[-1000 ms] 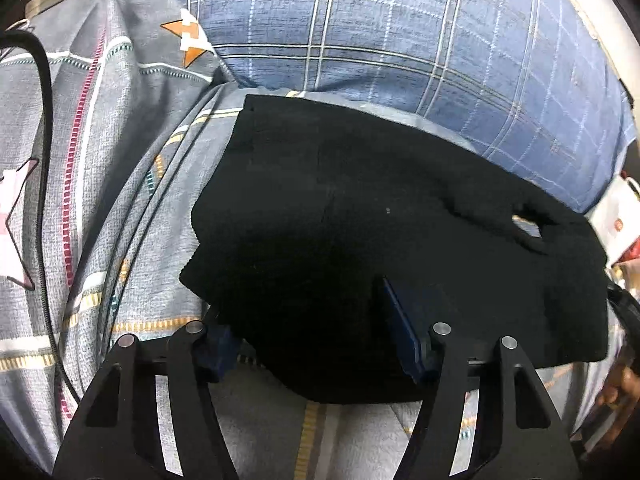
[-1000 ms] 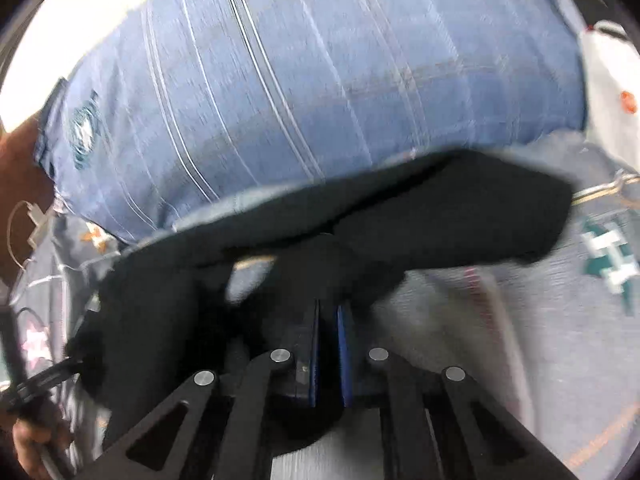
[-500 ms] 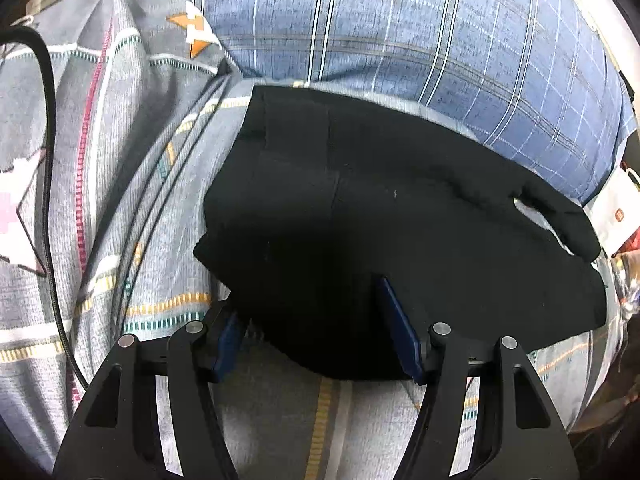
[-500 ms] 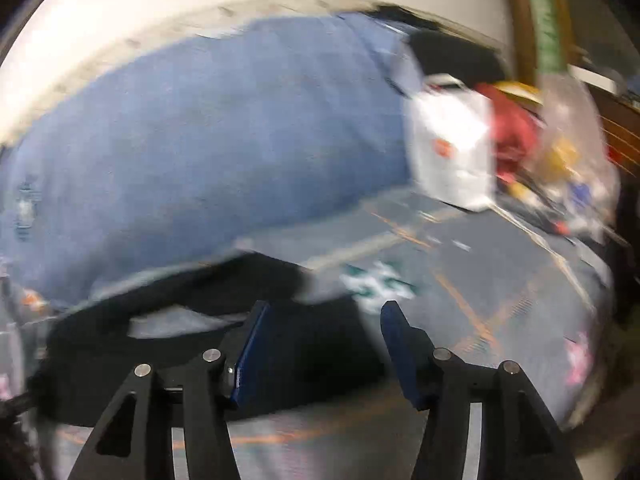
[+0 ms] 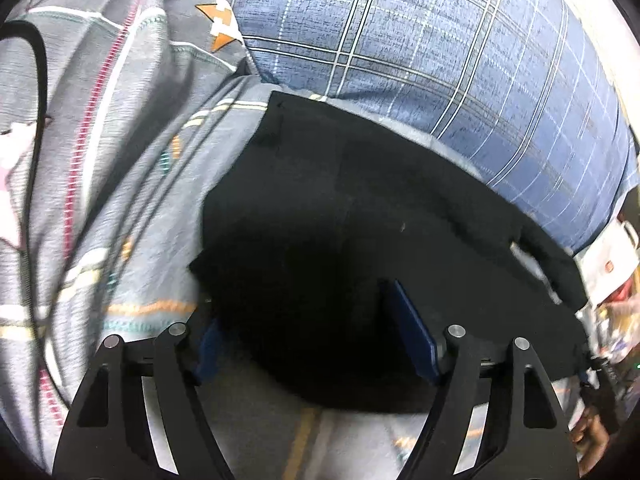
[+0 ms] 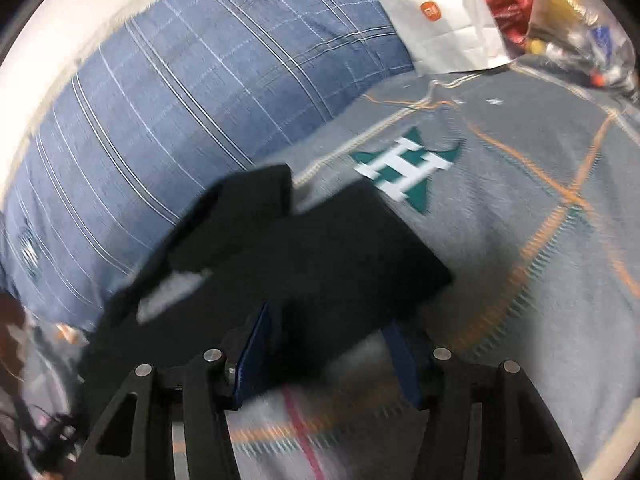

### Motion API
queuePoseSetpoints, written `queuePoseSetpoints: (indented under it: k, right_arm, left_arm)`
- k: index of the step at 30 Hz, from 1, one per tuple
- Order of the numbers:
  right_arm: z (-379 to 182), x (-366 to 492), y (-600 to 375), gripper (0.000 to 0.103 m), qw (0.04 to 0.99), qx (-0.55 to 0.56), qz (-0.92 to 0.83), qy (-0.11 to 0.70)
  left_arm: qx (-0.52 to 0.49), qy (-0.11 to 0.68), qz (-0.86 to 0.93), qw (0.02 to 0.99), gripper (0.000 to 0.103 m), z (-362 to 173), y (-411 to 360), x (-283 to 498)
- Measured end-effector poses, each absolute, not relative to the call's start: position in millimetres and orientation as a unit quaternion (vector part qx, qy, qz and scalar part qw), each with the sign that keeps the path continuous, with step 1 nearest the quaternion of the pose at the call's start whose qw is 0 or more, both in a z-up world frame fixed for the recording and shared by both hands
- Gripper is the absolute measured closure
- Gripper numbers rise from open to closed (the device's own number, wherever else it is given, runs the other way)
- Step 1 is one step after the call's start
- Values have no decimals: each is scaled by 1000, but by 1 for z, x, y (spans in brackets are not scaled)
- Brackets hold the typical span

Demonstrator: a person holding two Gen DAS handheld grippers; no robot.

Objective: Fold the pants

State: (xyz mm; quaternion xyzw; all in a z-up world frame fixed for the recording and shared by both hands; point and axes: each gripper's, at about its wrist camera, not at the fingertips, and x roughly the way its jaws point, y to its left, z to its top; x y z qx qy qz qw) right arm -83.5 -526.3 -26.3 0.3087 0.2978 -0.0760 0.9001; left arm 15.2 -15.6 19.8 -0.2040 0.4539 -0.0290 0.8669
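Black pants (image 5: 360,240) lie folded flat on the grey bedspread (image 5: 120,200), against the blue pillow (image 5: 440,60). Left gripper (image 5: 316,344) is opening, fabric edge loose between its jaws. Right gripper (image 6: 328,356) is closing around the near hem, probably to grip for another fold; pads not yet pressing.

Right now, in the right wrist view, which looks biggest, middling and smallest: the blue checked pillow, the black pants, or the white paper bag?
1. Blue checked pillow, largest.
2. Black pants, nearly as large, but nearer the camera, so this order is unsure.
3. White paper bag, clearly smallest, though farthest away.
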Motion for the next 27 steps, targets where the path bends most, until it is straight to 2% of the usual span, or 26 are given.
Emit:
queuePoseSetpoints:
  k: [1, 2, 3, 4, 8, 12, 17, 20, 24, 27]
  right_arm:
    - [-29, -78, -529, 79, 897, 319, -66, 299]
    - [-31, -76, -530, 96, 893, 325, -65, 304]
    - [-30, -77, -530, 97, 892, 331, -66, 300]
    - [-27, -81, -529, 98, 894, 334, -63, 290]
    - [-2, -100, -523, 98, 910, 312, -40, 271]
    - [27, -120, -518, 98, 919, 298, -12, 259]
    - [46, -158, -516, 98, 922, 292, 8, 253]
    - [36, -167, -516, 98, 920, 275, 0, 281]
    - [-2, -151, -520, 98, 893, 264, -45, 363]
    - [-15, -147, -523, 90, 879, 248, -95, 395]
  left_arm:
    - [-215, 452, -35, 865, 30, 21, -15, 17]
    - [-223, 449, -42, 864, 50, 23, -14, 17]
    - [-218, 450, -39, 865, 79, 25, -13, 18]
    - [-208, 449, -34, 868, 88, 28, -13, 17]
    - [-229, 429, -63, 872, 89, 49, -3, 6]
    - [-208, 403, -92, 887, 89, 78, -4, -11]
    - [-214, 409, -109, 881, 89, 93, 8, -42]
    - [-213, 422, -104, 875, 89, 85, 15, -58]
    - [-185, 472, -71, 859, 89, 43, 16, -68]
    - [-182, 489, -61, 851, 87, 28, 17, -73]
